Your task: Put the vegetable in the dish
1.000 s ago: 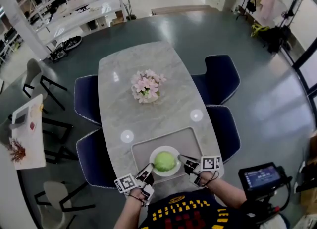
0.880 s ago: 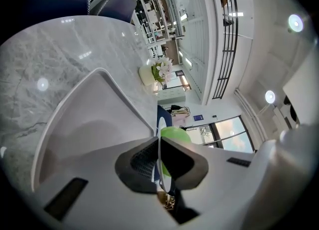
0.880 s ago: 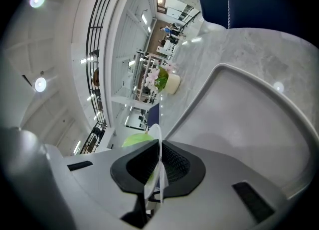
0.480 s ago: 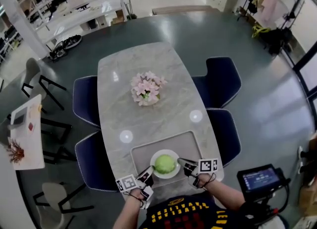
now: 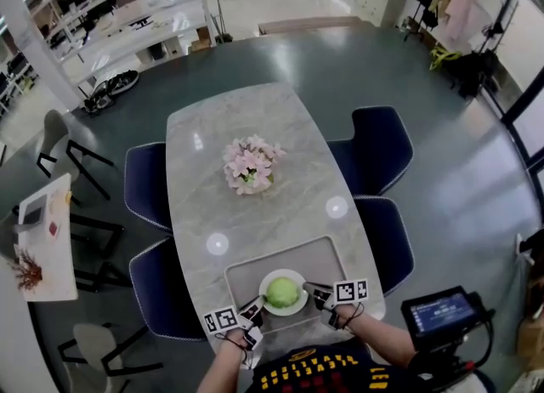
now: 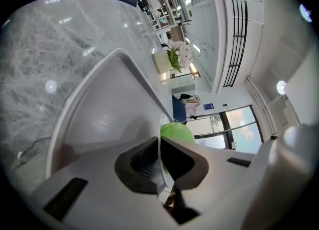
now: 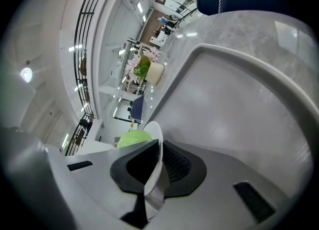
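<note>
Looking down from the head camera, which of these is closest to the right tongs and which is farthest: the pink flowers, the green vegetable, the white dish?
1. The white dish: its rim is clamped in the right tongs, at the table's near edge.
2. The green vegetable: in the dish, just to the left.
3. The pink flowers: mid-table, well beyond.

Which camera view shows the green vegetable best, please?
The head view: there the whole vegetable sits in the white dish, seen from above. Each gripper view shows only part of it, a green bulge beyond the dish rim that the left tongs and right tongs pinch.
</note>
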`<state>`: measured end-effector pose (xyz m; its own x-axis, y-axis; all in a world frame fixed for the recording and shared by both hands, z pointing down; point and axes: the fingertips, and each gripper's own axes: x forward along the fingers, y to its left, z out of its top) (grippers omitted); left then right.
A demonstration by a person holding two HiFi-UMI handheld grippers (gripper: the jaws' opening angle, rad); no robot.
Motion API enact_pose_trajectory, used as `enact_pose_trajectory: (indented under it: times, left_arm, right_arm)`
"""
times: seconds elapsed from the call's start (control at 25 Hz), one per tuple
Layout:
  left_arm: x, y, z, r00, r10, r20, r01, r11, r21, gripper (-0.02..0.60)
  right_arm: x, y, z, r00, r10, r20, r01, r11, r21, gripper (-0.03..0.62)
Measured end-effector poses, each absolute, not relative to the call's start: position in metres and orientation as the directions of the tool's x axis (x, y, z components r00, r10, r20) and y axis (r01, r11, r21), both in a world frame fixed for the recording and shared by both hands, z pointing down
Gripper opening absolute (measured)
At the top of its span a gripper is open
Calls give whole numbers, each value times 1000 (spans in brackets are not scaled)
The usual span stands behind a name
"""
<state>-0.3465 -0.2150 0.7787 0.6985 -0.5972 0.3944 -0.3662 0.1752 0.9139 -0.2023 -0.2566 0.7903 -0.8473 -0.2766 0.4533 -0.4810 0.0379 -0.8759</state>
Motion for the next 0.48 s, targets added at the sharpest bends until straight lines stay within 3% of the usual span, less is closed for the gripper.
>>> enact_pose_trajectory:
  times: [0.48]
  left_arm:
    - [-343, -220, 800, 677, -567, 470, -422, 224, 878, 16]
  right_arm:
    - [-204, -261, 808, -823, -242, 514, -544, 75, -836, 20]
